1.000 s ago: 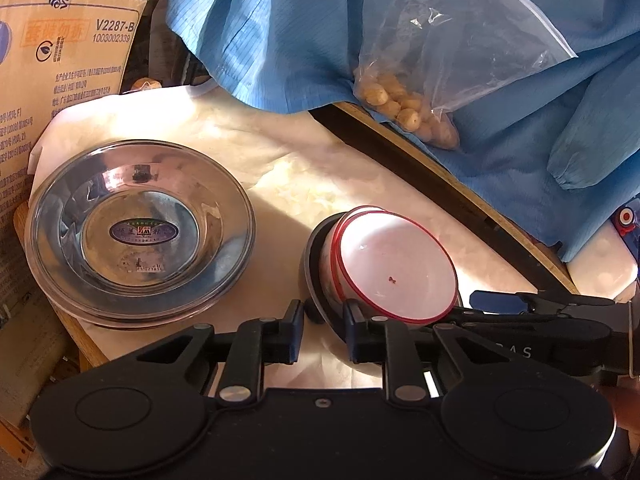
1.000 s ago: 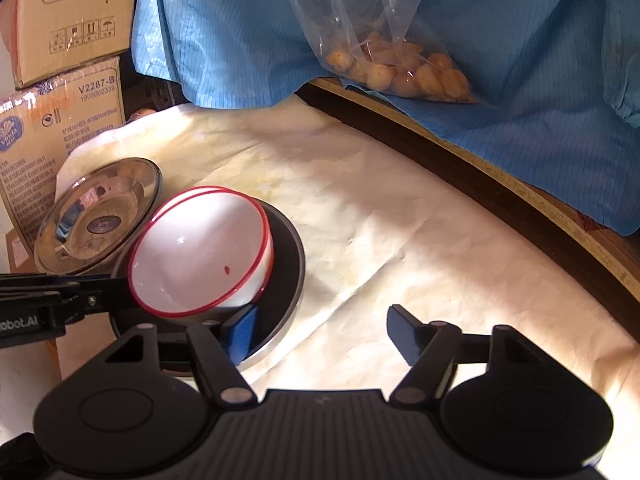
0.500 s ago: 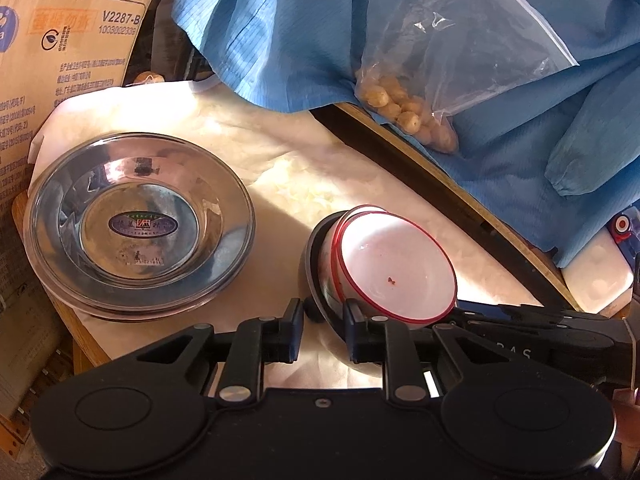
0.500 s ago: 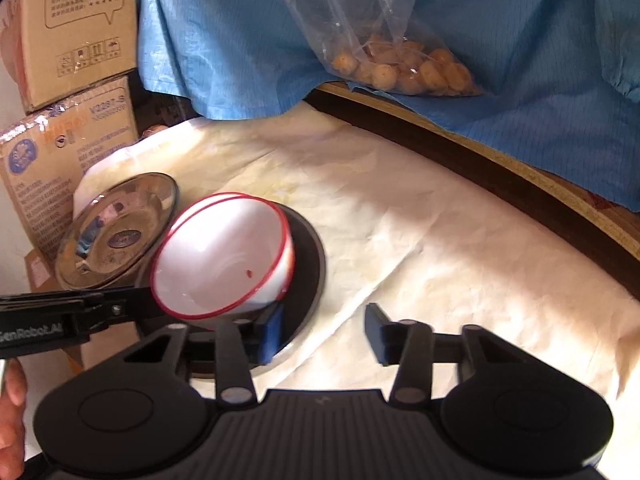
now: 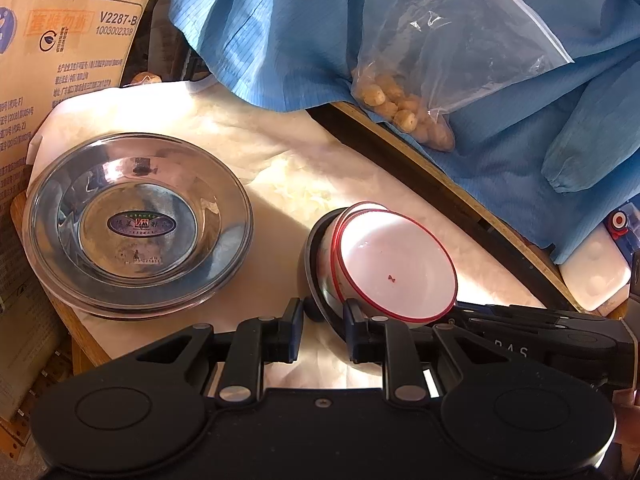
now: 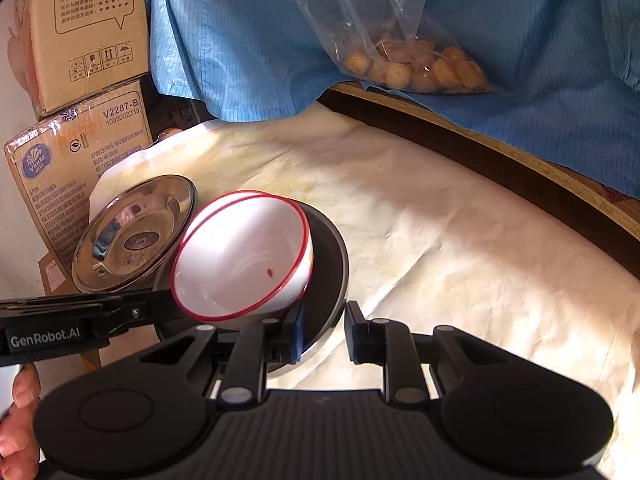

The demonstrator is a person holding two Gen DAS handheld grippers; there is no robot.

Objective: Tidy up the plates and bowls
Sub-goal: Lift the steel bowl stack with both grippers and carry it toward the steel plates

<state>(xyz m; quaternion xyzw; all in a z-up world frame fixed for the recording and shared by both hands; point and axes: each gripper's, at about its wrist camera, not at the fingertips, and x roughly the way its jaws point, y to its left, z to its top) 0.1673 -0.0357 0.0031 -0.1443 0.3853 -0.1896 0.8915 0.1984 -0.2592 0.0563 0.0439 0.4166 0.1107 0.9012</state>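
Two nested white bowls with red rims [image 5: 394,268] sit tilted inside a dark metal bowl [image 5: 316,280] on the cream cloth. A stack of shiny steel plates [image 5: 136,220] lies to the left. My left gripper [image 5: 322,324] is shut on the near rim of the dark bowl. My right gripper [image 6: 322,330] is shut on the dark bowl's rim [image 6: 332,264] from the other side, its left finger inside the bowl. The white bowls [image 6: 244,256] and steel plates [image 6: 136,232] also show in the right wrist view.
A blue garment [image 5: 304,28] hangs behind the table with a clear bag of round nuts [image 5: 404,104]. Cardboard boxes [image 5: 60,40] stand at the left. The table's dark wooden edge [image 6: 500,160] runs along the right. A white container [image 5: 596,268] sits far right.
My right gripper has closed from wide open onto the dark bowl's rim. The bowl stack tilts and sits slightly higher in the right wrist view. My left gripper keeps its hold.
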